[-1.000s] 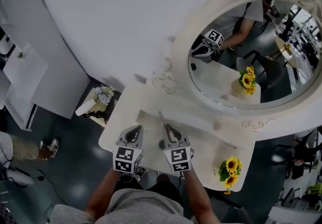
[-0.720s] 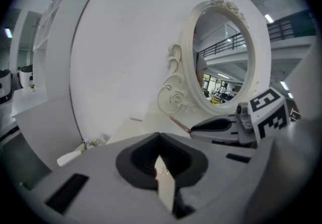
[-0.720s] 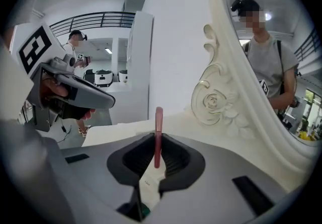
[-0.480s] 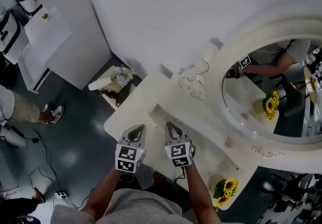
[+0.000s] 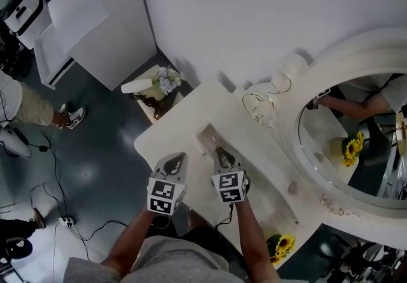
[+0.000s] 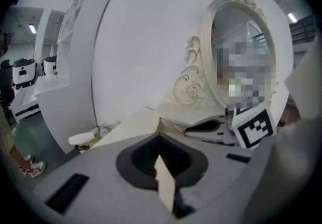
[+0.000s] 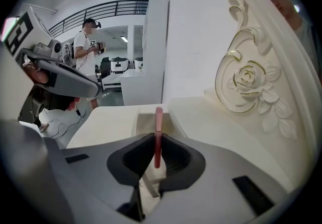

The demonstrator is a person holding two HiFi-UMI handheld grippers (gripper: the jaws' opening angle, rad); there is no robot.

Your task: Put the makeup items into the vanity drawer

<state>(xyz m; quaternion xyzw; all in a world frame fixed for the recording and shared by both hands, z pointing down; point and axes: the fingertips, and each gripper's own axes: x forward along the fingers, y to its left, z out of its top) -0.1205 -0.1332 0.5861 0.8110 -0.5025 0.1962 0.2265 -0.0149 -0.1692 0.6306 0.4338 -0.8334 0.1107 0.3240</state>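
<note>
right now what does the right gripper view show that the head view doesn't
Only the right gripper view: a clear look at the thin pink stick clamped in the right gripper, and a balcony railing far behind. Only the head view: sunflowers at the vanity's end and a flower stand on the floor. Both: the left gripper, the vanity top and its open compartment.

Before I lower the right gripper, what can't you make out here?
- Drawer recess: its contents. Head view, too small and washed out; right gripper view, the gripper body cuts off its floor.
- Pink stick in the right gripper: which makeup item it is; too slim, no marking shows.
- Left gripper: pale wedge between its jaws, item or tabletop, unclear.
</note>
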